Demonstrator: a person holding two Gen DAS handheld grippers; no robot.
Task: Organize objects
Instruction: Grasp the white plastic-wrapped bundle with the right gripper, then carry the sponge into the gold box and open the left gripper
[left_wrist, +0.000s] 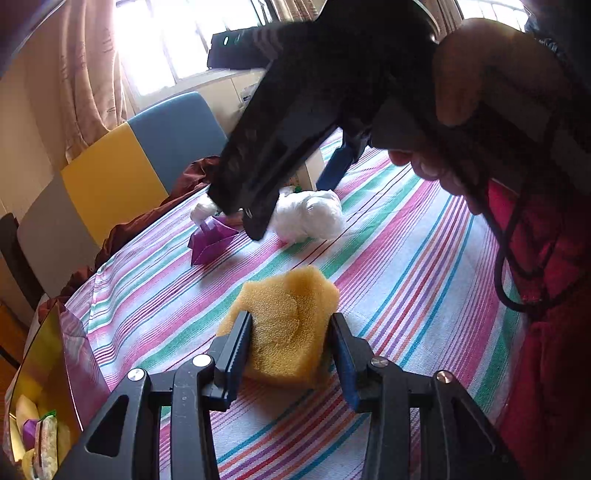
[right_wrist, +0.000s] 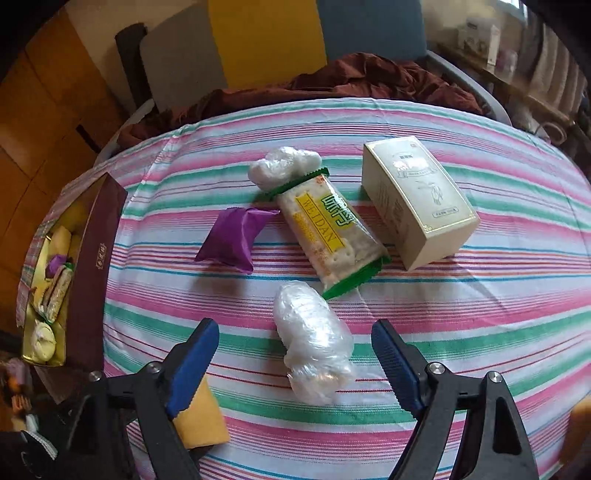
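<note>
A: Sponge, yellow and porous, lies on the striped tablecloth with the left gripper clamped on it; both blue pads press its sides. Only the left wrist view shows this grip.

B: And the right wrist view?

A: It shows the right gripper with jaws spread wide, one to each side of a plastic-wrapped bundle but not touching it. A yellow corner of the sponge peeks from behind the left-hand finger.

B: What lies beyond the bundle?

A: Just past it, a cracker packet with green ends; a second wrapped bundle touches the packet's far end. A purple pouch sits left of the packet, a cream box right of it. None of the packet or box appears in the left view.

B: Why not?

A: The right gripper's black body, held by a hand, blocks that area. Only the pouch and a white bundle show beneath it.

B: Anything at the cloth's edge?

A: A maroon-sided tray, far left of the sponge, holds small wrapped items. The left view catches it as a gold-lined corner. Dark red fabric lies behind the table.
</note>
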